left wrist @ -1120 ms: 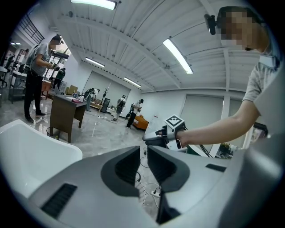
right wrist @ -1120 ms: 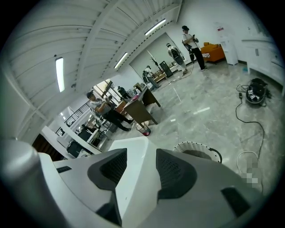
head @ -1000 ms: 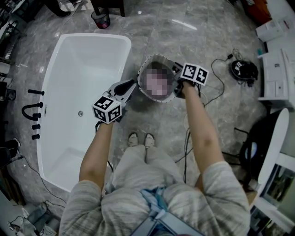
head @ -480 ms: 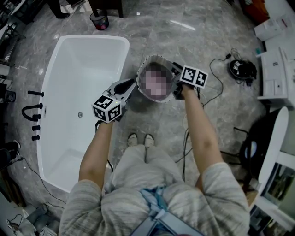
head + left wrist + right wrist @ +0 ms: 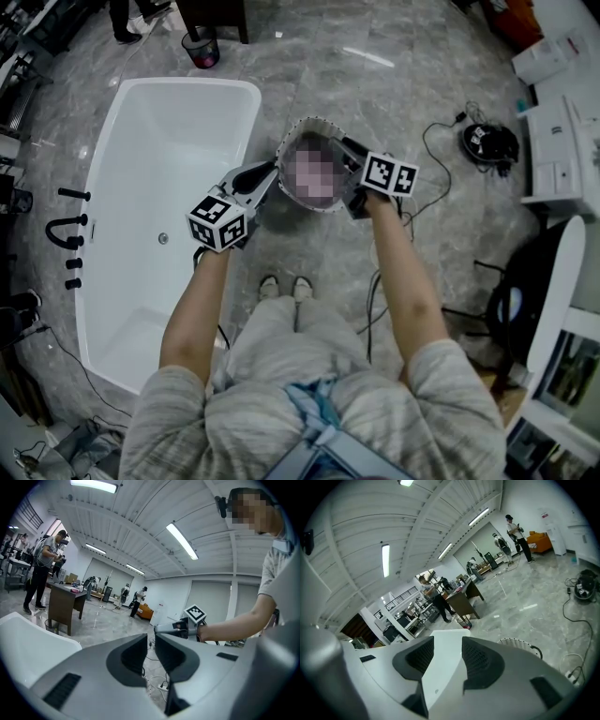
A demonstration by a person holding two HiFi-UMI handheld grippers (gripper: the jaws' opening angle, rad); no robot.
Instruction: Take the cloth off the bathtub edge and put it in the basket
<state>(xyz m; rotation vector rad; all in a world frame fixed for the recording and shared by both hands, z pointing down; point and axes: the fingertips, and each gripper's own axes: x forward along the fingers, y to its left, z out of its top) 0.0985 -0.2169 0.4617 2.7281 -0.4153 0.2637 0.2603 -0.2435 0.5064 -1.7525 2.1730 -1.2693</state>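
At the left stands the white bathtub (image 5: 159, 187) on the grey stone floor (image 5: 441, 75). Just beside its right wall we hold the left gripper (image 5: 272, 172). The bare left forearm (image 5: 192, 309) is stretched forward from the sleeve. The marker cube sits over the hand, and the jaws point up and to the right towards the basket (image 5: 286, 141), tilted only a little below level. In the left gripper view these jaws stand a narrow slit apart, with only floor and cables showing through the gap.

The basket sits on the floor between the two grippers, near the bathtub's right side. We cannot make out its inside, so we cannot tell where the cloth is.

At the basket's right rim is the right gripper (image 5: 347, 155). The right forearm (image 5: 403, 272) reaches forward, straighter and further out than the left. Its jaws are moderately apart and grip nothing; the bathtub's white shows between them.
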